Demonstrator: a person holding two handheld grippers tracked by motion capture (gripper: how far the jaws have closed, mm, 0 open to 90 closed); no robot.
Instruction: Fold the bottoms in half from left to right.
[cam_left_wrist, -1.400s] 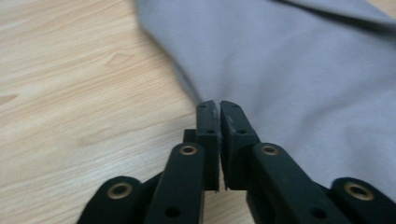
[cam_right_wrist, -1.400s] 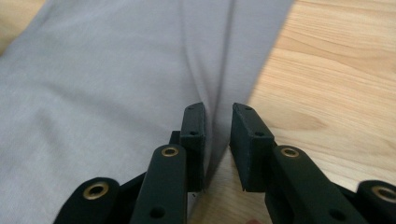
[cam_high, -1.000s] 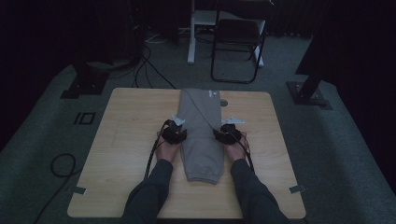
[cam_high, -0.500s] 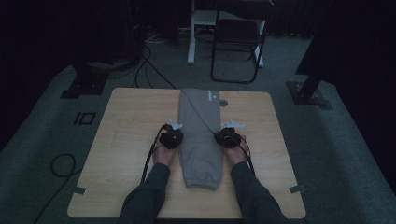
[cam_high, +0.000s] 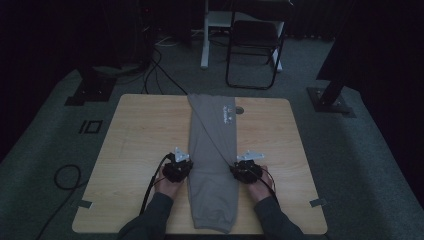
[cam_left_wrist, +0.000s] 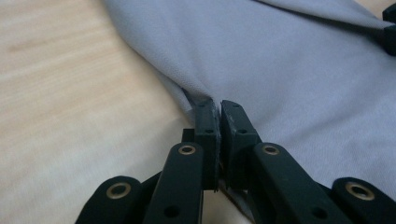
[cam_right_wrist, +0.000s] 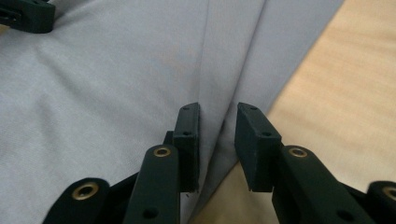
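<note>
Pinching the grey trousers (cam_high: 212, 165) at both side edges, lying lengthwise mid-tabletop (cam_high: 135, 150): left tool (cam_high: 186, 169) at nine o'clock clamped tight on the hem, right tool (cam_high: 236, 170) at three straddling the fabric, just opening slightly, likely readying a fold

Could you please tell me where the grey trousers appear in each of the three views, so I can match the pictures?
High view: the grey trousers lie lengthwise down the middle of the table.
Left gripper view: they fill the upper right; an edge is pinched in the jaws.
Right gripper view: they cover the left and centre.
Shared landmark: the pale wooden tabletop beside the cloth.
</note>
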